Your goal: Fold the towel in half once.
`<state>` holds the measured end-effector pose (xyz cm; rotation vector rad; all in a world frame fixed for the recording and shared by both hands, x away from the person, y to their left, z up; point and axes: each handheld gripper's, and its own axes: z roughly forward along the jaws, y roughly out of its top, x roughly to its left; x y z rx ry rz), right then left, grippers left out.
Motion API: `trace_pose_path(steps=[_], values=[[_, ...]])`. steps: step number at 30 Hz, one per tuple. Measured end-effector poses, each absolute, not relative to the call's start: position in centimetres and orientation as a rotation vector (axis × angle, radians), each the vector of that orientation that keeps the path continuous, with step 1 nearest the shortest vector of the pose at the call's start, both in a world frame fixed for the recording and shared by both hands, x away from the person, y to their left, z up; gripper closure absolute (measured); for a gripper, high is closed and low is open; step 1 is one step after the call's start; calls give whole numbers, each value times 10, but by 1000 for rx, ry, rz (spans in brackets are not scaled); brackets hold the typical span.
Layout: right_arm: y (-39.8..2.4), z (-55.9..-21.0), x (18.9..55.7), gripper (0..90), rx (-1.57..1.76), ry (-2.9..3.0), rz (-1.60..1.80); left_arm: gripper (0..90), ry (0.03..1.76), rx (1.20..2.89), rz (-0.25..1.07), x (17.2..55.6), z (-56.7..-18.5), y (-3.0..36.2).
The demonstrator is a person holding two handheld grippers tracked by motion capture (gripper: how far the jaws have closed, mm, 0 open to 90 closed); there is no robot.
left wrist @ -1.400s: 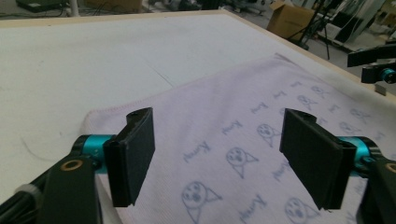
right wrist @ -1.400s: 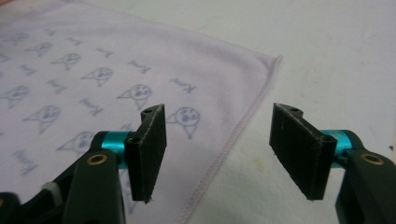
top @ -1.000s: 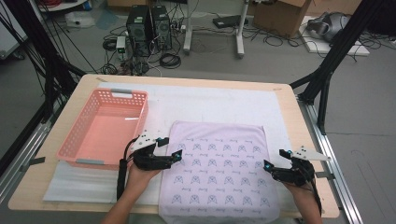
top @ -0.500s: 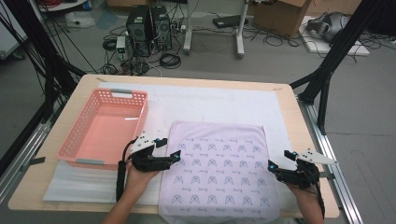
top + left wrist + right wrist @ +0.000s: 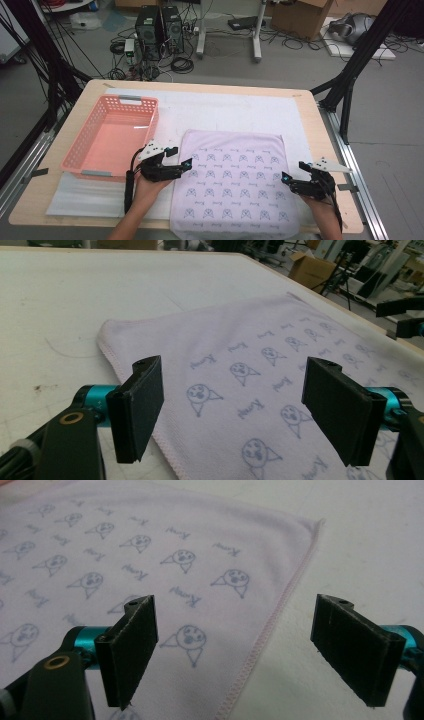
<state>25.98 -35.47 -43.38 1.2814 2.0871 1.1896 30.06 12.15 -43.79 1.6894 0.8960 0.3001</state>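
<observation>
Left gripper has its jaws spread wide with nothing between them, poised over the left hem of the towel; in the left gripper view the hem runs just inside its left jaw, and the rounded far-left corner of the cloth lies ahead of that jaw. Right gripper is equally wide apart and holds nothing; in the right gripper view the stitched right hem passes between its jaws, far-right corner ahead. Towel lies flat on the white mat, near edge hanging at the table's front lip. Pink basket sits just outboard of the left gripper, its near-right corner close to the hand. Ahead of both tools the mat is bare. Outboard of the right gripper there's a narrow strip of mat, then the table edge.
</observation>
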Motion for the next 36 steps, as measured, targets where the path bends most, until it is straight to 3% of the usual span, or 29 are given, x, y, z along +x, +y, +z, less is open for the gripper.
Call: trace_pose_path(steps=[9, 14, 25, 29, 32, 36], values=[[-350, -438, 269, 186, 1317, 2121, 1156, 326, 971, 1753, 304, 305, -444, 120], [-343, -440, 276, 305, 1350, 2149, 1101, 364, 1030, 1784, 322, 310, -450, 119], [-331, -445, 311, 438, 1449, 2136, 962, 394, 1094, 1931, 346, 327, -452, 100], [-329, -444, 316, 514, 1435, 2136, 915, 472, 1091, 1964, 406, 325, -452, 97], [-332, -443, 317, 580, 1446, 2134, 916, 589, 1057, 2009, 479, 324, -451, 94], [-333, -443, 317, 663, 1472, 2116, 918, 780, 1019, 2018, 449, 324, -451, 92]])
